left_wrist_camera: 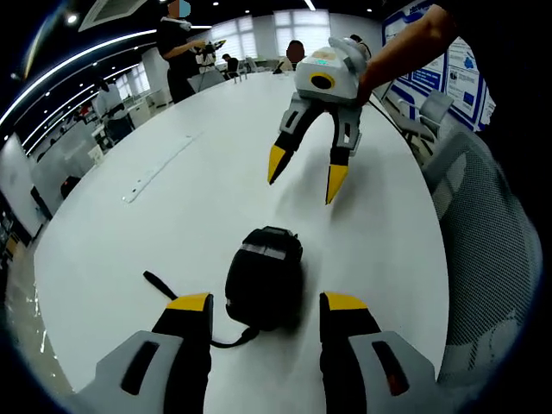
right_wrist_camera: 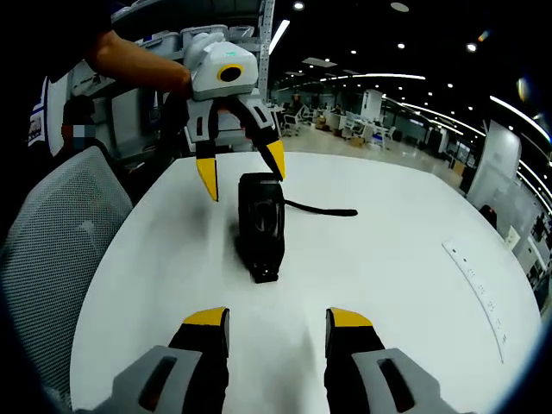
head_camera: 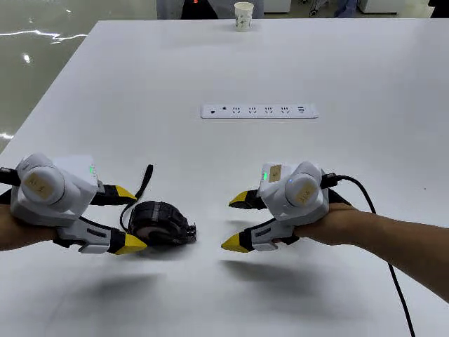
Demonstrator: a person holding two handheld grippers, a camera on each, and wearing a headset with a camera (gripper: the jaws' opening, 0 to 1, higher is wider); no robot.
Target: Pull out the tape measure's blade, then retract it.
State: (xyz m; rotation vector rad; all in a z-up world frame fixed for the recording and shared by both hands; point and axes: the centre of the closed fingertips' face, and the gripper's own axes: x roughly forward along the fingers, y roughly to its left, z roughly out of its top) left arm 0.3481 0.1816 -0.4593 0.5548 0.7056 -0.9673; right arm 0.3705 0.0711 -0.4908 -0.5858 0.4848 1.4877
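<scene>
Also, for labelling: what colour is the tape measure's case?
Black tape measure, clearest in left gripper view.

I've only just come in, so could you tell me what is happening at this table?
A person holds a gripper in each hand over a white table. The left gripper has its open jaws either side of one end of a black tape measure lying there, not closed on it. The right gripper, also open, faces it, apart. The blade is not pulled out yet.
</scene>
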